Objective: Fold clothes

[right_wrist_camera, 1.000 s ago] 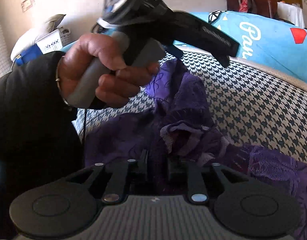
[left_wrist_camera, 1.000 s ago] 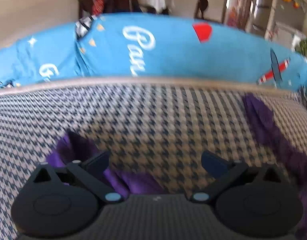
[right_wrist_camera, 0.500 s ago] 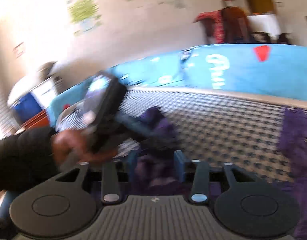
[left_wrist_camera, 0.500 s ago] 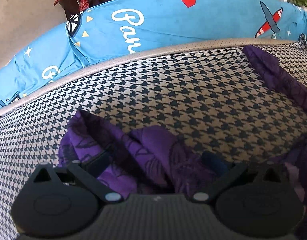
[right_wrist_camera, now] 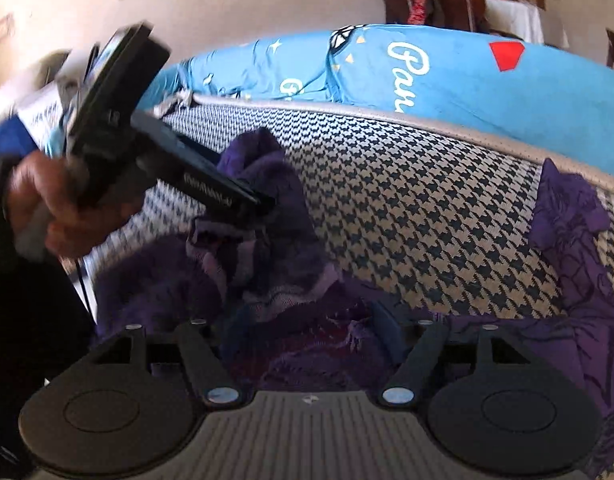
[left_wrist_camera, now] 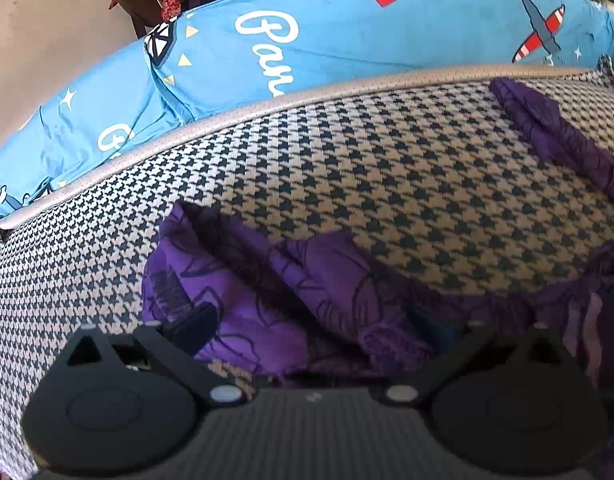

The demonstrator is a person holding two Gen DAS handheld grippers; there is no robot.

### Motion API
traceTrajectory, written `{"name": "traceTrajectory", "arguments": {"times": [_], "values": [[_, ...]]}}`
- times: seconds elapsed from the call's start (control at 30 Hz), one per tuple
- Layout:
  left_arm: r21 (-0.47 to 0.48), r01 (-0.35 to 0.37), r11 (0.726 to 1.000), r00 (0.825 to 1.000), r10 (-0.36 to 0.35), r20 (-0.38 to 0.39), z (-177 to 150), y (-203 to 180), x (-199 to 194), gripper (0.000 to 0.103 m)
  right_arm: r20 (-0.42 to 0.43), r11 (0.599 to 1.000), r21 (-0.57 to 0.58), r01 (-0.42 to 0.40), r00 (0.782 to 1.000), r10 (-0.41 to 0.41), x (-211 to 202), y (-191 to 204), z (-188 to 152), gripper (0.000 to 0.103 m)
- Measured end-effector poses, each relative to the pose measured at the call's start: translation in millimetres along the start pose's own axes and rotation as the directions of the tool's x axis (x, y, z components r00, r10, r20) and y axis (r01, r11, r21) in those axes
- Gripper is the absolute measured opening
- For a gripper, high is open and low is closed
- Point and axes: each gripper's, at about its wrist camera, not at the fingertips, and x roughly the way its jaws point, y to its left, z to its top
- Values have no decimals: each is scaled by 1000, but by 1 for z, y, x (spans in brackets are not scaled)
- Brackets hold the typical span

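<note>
Where the purple garment (left_wrist_camera: pixel 307 280) is bunched at the near left of the houndstooth bed (left_wrist_camera: pixel 387 168), the left hand-held gripper (left_wrist_camera: pixel 311 328) is seen with its fingers spread wide to either side of a raised fold, nothing being pinched. From that bunch the cloth is stretched rightward along the near edge, then turned away toward the blue bedding (left_wrist_camera: pixel 327 40) as a long strip. At the middle of that run the right hand-held gripper (right_wrist_camera: pixel 307 332) is held, also spread wide, loose cloth lying between its fingers. The bunched end is judged nearer the left hand-held gripper.
</note>
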Motion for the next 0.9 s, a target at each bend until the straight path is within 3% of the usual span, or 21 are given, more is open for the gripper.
{"name": "traceTrajectory", "arguments": {"times": [0.07,0.17,0.43,0.63,0.9], "values": [[14,-9,1000,1000,9,-7,-4,-1,-1,103,4,1000,-3,10,1000,-10,-1,0,-2,66],[7,5,1000,1000,-5,-14,-7,3,-3,103,11,1000,-8,25,1000,-25,-2,0,-4,55],[-140,154,978,987,-159,-24,-1,28,-6,103,29,998,-20,66,997,-65,-4,0,-11,15],[-224,247,943,965,-260,-31,5,31,-2,103,49,1000,-30,-10,999,11,-15,5,-7,12],[-237,276,931,955,-293,-38,12,19,0,103,45,985,-90,-148,987,153,-23,27,-10,6]]}}
